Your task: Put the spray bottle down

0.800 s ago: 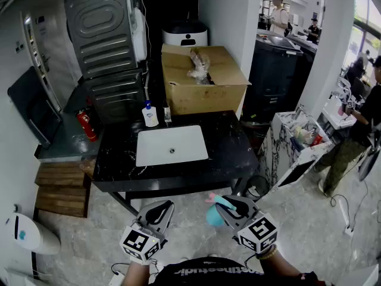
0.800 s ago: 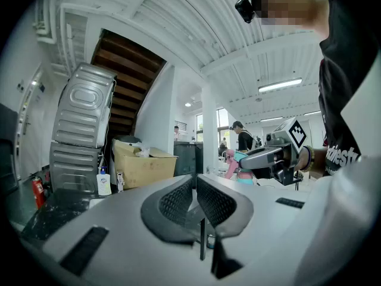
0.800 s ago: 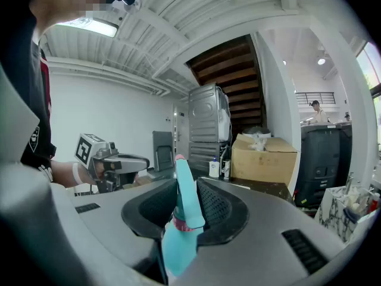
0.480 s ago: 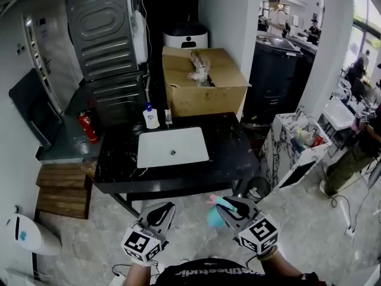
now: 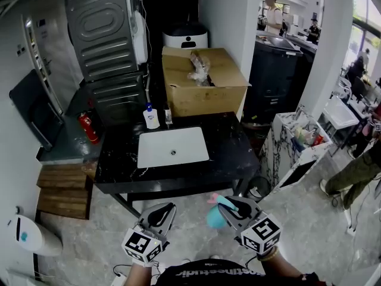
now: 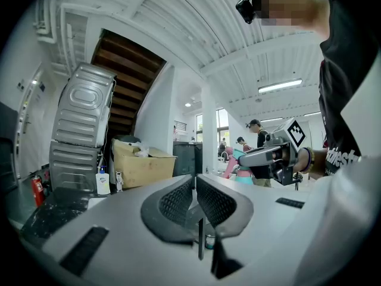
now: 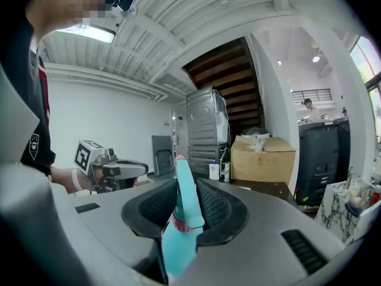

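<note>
A teal spray bottle (image 7: 181, 219) with a pink nozzle tip stands between the jaws of my right gripper (image 7: 186, 189), which is shut on its neck. In the head view the spray bottle (image 5: 214, 217) and right gripper (image 5: 228, 208) hang low over the floor, in front of the black table (image 5: 229, 142). My left gripper (image 5: 162, 213) is beside them on the left, shut with nothing between its pads (image 6: 215, 200). From the left gripper view the bottle (image 6: 238, 167) shows at the right, in the right gripper (image 6: 268, 157).
A white sink (image 5: 172, 146) is set into the black table, with a soap pump bottle (image 5: 150, 115) behind it. An open cardboard box (image 5: 202, 79) stands at the back. A red fire extinguisher (image 5: 87, 126) is on the left. A cluttered white stand (image 5: 297, 145) is on the right.
Both grippers and the bottle stay where they were. A person at the far right edge has moved further right and out of frame.
</note>
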Demonstrator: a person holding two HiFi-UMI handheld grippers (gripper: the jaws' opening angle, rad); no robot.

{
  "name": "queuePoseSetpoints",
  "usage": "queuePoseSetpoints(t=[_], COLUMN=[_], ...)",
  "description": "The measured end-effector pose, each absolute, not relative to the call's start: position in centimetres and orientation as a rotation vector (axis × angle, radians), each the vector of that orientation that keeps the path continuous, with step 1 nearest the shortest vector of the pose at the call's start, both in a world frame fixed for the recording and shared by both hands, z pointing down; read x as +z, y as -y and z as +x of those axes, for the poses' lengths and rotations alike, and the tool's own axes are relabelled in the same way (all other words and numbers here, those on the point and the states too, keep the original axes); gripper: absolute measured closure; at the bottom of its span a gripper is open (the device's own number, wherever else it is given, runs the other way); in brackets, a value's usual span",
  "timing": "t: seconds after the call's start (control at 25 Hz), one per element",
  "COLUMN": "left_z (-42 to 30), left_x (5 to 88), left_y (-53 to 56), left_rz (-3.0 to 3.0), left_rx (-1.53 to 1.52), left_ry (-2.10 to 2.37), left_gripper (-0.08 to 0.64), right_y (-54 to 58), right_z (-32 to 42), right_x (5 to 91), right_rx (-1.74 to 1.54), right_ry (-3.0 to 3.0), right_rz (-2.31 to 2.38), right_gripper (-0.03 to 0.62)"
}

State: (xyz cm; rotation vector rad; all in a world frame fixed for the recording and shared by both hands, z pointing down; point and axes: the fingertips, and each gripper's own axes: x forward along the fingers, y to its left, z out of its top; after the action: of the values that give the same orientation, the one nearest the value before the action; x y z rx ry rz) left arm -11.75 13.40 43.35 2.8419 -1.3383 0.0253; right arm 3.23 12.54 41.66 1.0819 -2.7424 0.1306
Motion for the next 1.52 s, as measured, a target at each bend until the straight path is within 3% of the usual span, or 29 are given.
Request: queuePoseSetpoints(t=[0.76,1.52], left_z=[-9.2,-1.0], left_x=[43.5,42.8], left_y=[-12.8,-9.6], left_rz=[2.848,2.859], left_rx=[0.052,0.083], left_ry=[1.314,1.328], left_gripper=[0.526,0.526], right_y=[-12.0,-9.4], right_z=[5.6,14.0], right_x=[42.0,43.1], right_rx=[0.132,0.16], right_ry=[2.733,2.744], right_rz=[1.101,1.128], right_gripper=[0.463,0.463])
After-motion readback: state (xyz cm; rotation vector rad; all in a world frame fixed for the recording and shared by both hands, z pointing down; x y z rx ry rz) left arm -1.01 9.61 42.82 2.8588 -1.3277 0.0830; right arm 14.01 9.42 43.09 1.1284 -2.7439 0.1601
